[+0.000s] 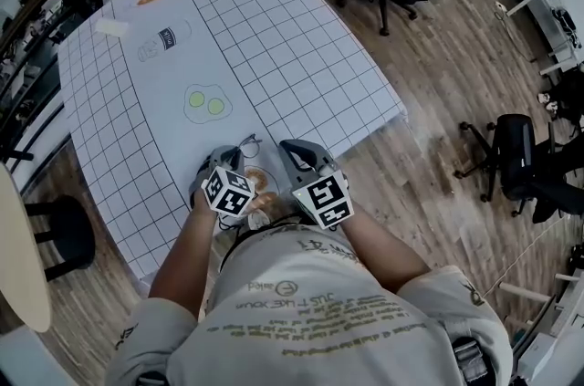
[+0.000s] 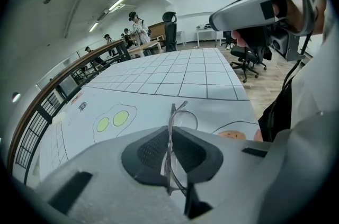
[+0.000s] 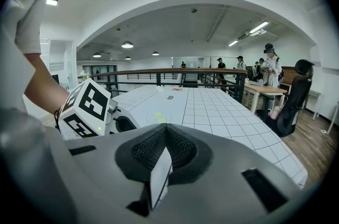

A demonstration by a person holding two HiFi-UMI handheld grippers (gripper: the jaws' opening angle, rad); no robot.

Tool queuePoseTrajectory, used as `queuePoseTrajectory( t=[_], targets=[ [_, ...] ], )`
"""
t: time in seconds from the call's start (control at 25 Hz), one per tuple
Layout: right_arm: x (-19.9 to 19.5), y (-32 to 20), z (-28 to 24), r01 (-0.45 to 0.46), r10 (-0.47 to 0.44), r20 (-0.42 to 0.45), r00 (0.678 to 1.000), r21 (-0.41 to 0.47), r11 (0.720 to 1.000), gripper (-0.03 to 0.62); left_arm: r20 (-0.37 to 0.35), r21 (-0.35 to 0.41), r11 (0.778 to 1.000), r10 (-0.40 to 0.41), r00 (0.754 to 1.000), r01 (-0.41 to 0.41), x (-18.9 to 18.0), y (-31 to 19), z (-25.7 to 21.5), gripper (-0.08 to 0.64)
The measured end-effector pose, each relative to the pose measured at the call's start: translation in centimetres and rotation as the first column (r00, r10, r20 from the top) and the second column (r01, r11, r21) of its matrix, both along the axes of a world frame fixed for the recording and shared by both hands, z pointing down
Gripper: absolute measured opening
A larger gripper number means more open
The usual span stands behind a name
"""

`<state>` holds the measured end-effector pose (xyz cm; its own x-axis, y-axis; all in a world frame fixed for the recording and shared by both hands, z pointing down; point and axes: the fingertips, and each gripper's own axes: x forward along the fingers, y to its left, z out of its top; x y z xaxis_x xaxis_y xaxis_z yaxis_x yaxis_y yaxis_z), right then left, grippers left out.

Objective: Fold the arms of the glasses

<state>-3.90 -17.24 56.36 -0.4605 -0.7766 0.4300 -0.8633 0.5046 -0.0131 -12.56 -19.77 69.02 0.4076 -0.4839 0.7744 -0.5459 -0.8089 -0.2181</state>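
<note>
Pinching glasses (image 2: 169, 135) between left tongs (image 2: 171, 158)

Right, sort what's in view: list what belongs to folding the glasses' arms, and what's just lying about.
Belongs to the job:
- glasses, clamped in the left gripper
- right gripper, jaws together

Just lying about:
- two green circles on the grid mat
- white flat piece at the mat's far end
- office chair on the floor

Glasses (image 2: 172, 113) between left tongs (image 2: 169, 151), over table (image 2: 159, 80) edge.
</note>
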Motion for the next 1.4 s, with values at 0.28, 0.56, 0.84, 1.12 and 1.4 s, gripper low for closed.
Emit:
queuePoseTrajectory(
  t=[0.28, 0.56, 0.84, 1.12, 1.4],
  targets=[
    [0.5, -0.1, -0.6, 0.022, -0.022, 0.009, 1.000, 0.005, 1.000, 0.014, -0.019, -0.014, 1.000, -0.027, 0.999, 0.027, 0.3, 0.3, -0.9, 0.038],
    [-0.3, -1.0, -2.7, 0.067, -0.070, 0.080, 0.994, 0.038, 0.997, 0.014, -0.184, 0.014, 0.986, -0.161, 0.970, 0.166, 0.2, 0.2, -5.5, 0.066],
    [-2.3, -3.3, -9.7, 0.085, -0.112, 0.177, 0.978, 0.154, 0.984, 0.014, -0.434, 0.098, 0.916, -0.312, 0.845, 0.389, -1.1, -1.0, -14.9, 0.017],
    [-3.3, -6.0, -15.0, 0.082, -0.131, 0.241, 0.962, 0.202, 0.976, 0.014, -0.651, 0.066, 0.796, -0.422, 0.631, 0.601, -3.5, -2.1, -24.3, 0.014],
    [-3.6, -5.6, -22.3, 0.099, -0.191, 0.315, 0.930, 0.285, 0.953, 0.014, -0.669, 0.220, 0.659, -0.435, 0.602, 0.720, -5.8, -0.4, -33.2, 0.013]
  ],
)
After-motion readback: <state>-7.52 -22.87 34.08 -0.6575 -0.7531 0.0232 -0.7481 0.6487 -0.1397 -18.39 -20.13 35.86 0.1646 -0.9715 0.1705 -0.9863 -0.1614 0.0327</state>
